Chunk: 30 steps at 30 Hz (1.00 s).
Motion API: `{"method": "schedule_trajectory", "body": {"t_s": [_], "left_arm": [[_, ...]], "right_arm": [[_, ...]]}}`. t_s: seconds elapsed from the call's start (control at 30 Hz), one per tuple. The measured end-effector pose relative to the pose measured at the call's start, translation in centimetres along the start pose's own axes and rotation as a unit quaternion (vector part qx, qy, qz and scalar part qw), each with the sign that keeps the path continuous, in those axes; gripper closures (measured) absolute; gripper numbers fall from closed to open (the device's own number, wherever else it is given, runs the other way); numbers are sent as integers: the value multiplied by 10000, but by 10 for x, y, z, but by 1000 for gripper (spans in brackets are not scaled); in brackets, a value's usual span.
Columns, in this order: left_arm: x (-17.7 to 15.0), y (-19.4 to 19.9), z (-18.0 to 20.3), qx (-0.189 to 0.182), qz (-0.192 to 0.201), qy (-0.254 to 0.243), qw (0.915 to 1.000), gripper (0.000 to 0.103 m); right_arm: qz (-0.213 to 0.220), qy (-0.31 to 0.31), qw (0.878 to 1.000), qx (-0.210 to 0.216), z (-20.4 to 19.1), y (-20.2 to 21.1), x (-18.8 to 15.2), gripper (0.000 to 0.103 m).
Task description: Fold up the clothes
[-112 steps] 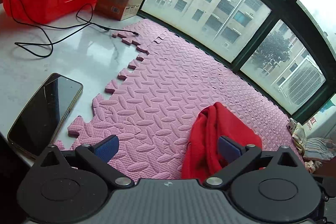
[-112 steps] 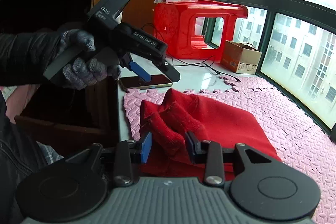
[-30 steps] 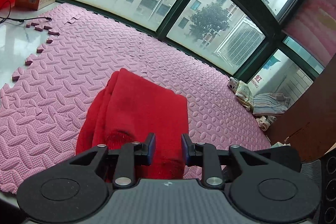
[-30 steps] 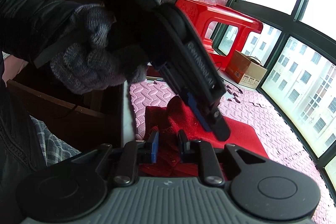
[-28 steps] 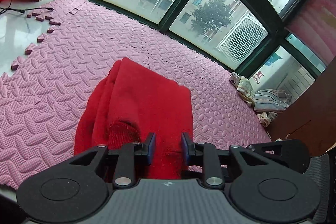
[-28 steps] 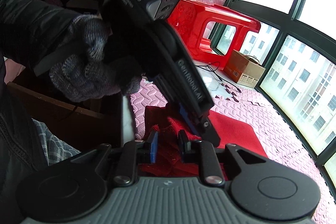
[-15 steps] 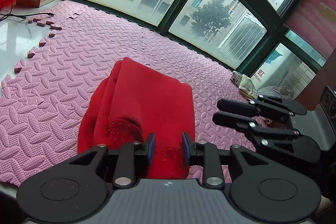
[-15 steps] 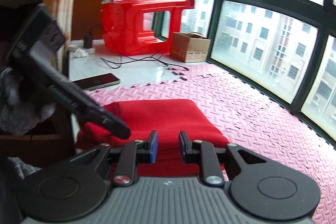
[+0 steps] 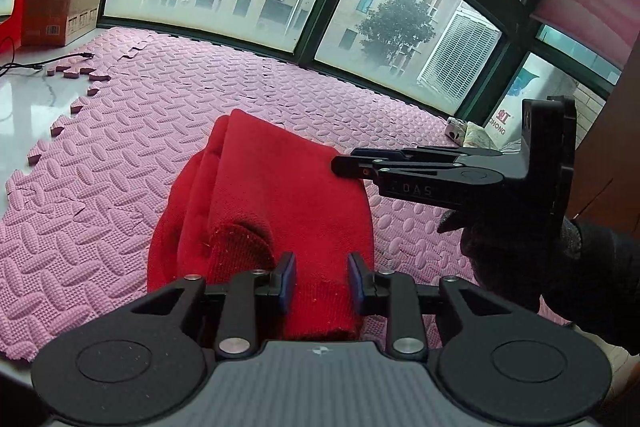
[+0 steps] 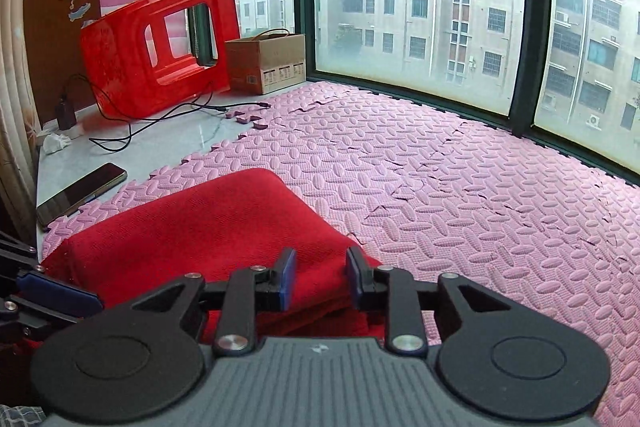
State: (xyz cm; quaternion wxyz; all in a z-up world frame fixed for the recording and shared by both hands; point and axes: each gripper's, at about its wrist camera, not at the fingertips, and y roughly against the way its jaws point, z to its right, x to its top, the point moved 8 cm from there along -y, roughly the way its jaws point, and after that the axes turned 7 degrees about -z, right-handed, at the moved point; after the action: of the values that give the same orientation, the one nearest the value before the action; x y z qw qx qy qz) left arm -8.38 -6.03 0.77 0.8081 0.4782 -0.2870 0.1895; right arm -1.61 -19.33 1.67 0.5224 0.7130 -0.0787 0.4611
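Note:
A red knit garment (image 9: 280, 195) lies folded into a long block on the pink foam mat (image 9: 120, 147). A ribbed cuff shows at the garment's near left. My left gripper (image 9: 322, 281) sits at the garment's near end, jaws narrow with red cloth between them. My right gripper (image 9: 340, 163), held by a gloved hand (image 9: 520, 255), touches the garment's right edge with its tip. In the right wrist view the right gripper (image 10: 316, 281) straddles the garment's (image 10: 208, 227) near corner, jaws slightly apart. The left gripper (image 10: 48, 279) shows at the lower left.
A phone (image 10: 80, 193) lies on the white counter (image 10: 160, 143) left of the mat (image 10: 440, 187). Behind it stand a red plastic stool (image 10: 160, 39), a cardboard box (image 10: 268, 63) and a black cable (image 10: 160, 119). Windows line the far side. Small clothes (image 9: 476, 133) are piled at the far right.
The right gripper swung from the garment's left end over to its right edge. The left gripper stayed at the near end with the same narrow gap.

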Motion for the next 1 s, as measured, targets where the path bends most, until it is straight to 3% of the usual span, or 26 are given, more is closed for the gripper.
{"method": "schedule_trajectory", "body": {"t_s": [0.17,0.37,0.67,1.0], "left_arm": [[-4,-2,0,1,9,-55,10000,72],[-3,9,-1,-19,110,17,9999,70],[-4,11,-2,-52,125,73,9999,68],[-7,10,-9,-154,120,205,9996,68]], "right_arm": [[-58,-51,10000,42,1,-10,-11,76],[27,-81,9999,128,-1,0,10,75],[-222,306,9950,925,-48,-21,46,74],[-727,938,9902,740,-83,-70,56,74]]}}
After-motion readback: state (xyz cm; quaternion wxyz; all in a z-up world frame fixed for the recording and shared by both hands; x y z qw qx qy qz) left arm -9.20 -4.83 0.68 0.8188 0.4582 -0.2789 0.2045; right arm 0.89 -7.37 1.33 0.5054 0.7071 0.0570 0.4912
